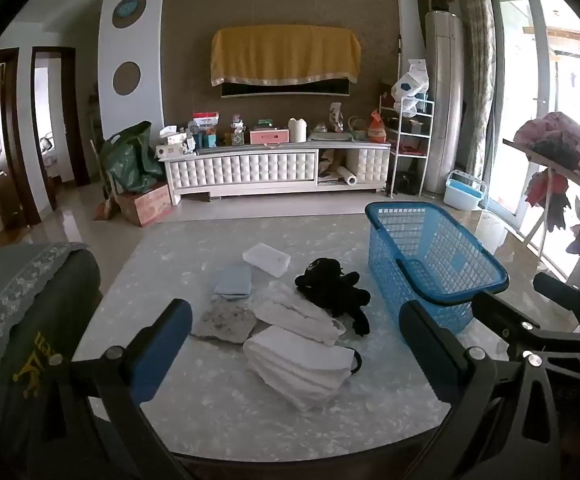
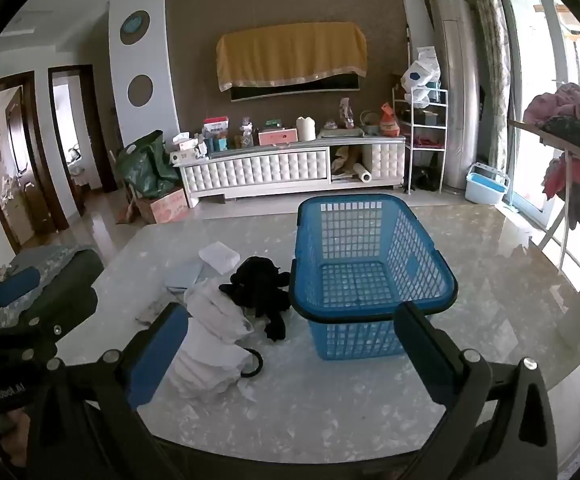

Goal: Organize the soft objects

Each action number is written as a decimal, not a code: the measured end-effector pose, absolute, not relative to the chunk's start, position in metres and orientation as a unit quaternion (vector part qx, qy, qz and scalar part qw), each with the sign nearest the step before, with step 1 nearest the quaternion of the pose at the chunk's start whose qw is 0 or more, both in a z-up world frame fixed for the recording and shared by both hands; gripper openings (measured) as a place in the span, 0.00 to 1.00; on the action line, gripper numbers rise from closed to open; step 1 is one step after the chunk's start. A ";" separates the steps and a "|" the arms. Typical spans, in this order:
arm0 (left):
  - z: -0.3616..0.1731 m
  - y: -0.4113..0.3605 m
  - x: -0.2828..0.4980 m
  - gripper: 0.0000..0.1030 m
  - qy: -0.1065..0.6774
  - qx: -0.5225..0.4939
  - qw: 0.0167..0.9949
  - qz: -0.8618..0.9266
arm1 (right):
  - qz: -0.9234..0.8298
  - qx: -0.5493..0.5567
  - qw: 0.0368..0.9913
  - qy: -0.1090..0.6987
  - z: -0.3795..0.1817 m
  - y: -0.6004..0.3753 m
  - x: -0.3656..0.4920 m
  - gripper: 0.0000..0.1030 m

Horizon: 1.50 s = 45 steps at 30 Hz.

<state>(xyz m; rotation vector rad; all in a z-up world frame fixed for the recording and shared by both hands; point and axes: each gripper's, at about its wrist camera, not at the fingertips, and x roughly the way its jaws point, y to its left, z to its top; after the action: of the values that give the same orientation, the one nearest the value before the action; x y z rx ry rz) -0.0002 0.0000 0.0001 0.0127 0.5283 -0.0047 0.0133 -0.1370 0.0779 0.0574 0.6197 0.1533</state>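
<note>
In the left wrist view, the left gripper (image 1: 294,344) hangs above the near part of the marble table (image 1: 250,412) with its two fingers spread wide and nothing between them. I take the blue basket (image 1: 430,252) as the landmark; it stands upright on the table and is empty. Just to the left of the basket lies a black plush toy (image 1: 332,288), close to the basket wall, but I cannot tell if it touches it. Left of the toy and nearer to the camera is a folded white cloth (image 1: 294,312), and a second stack of white cloth (image 1: 302,364) lies in front of it, with a black loop at its right edge. Further left from the basket lie a light blue folded cloth (image 1: 234,280), a grey rag (image 1: 226,322) and a white sponge block (image 1: 267,258). At the right of the basket the right gripper (image 1: 530,308) shows partly. In the right wrist view, the right gripper (image 2: 290,344) is also wide open and holds nothing; its right finger (image 2: 430,344) stands in front of the near rim of the basket (image 2: 370,240). The plush toy (image 2: 260,288) lies at the left side of the basket, and the white cloths (image 2: 214,336) lie left of the toy, partly behind the blue left finger.
</note>
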 end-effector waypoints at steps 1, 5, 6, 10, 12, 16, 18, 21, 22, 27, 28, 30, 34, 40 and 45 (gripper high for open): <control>0.000 0.000 0.000 1.00 0.262 0.007 0.965 -0.001 | 0.075 0.030 0.949 0.306 0.078 -0.137 0.013 1.00; 0.000 0.001 -0.001 1.00 0.261 0.005 0.965 0.002 | 0.078 0.026 0.948 0.307 0.078 -0.136 0.014 1.00; 0.000 0.001 -0.001 1.00 0.261 0.004 0.965 0.001 | 0.078 0.026 0.948 0.306 0.078 -0.135 0.014 1.00; 0.002 -0.004 0.000 1.00 0.261 0.001 0.965 0.004 | 0.081 0.029 0.948 0.307 0.078 -0.131 0.013 1.00; 0.002 -0.005 0.000 1.00 0.263 0.001 0.965 0.006 | 0.081 0.030 0.948 0.308 0.079 -0.131 0.010 1.00; 0.004 -0.005 -0.001 1.00 0.264 -0.001 0.965 0.004 | 0.085 0.035 0.947 0.308 0.078 -0.135 0.010 1.00; 0.003 -0.004 -0.001 1.00 0.263 -0.003 0.965 0.004 | 0.087 0.035 0.946 0.309 0.077 -0.135 0.010 1.00; 0.008 0.001 -0.002 1.00 0.265 -0.006 0.964 -0.001 | 0.087 0.035 0.946 0.309 0.077 -0.136 0.009 1.00; 0.007 0.002 -0.002 1.00 0.265 -0.006 0.964 -0.001 | 0.087 0.036 0.947 0.309 0.077 -0.135 0.009 1.00; 0.006 0.002 -0.001 1.00 0.265 -0.006 0.964 -0.001 | 0.088 0.035 0.946 0.310 0.078 -0.135 0.009 1.00; 0.006 0.002 -0.001 1.00 0.266 -0.006 0.964 0.000 | 0.088 0.034 0.946 0.309 0.077 -0.135 0.008 1.00; 0.005 0.002 -0.001 1.00 0.266 -0.005 0.964 0.000 | 0.088 0.033 0.946 0.310 0.078 -0.135 0.006 1.00; 0.006 0.002 -0.001 1.00 0.267 -0.004 0.964 0.000 | 0.089 0.032 0.946 0.309 0.078 -0.134 0.005 1.00; 0.008 0.002 -0.003 1.00 0.266 -0.001 0.964 0.002 | 0.093 0.032 0.945 0.311 0.079 -0.134 0.004 1.00; 0.009 0.002 -0.004 1.00 0.268 -0.002 0.963 0.002 | 0.093 0.031 0.945 0.312 0.078 -0.134 0.004 1.00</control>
<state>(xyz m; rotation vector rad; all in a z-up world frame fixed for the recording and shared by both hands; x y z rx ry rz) -0.0040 0.0022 0.0089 -0.0039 0.5434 0.0033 0.0036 -0.1341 0.0783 0.0626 0.6365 0.1895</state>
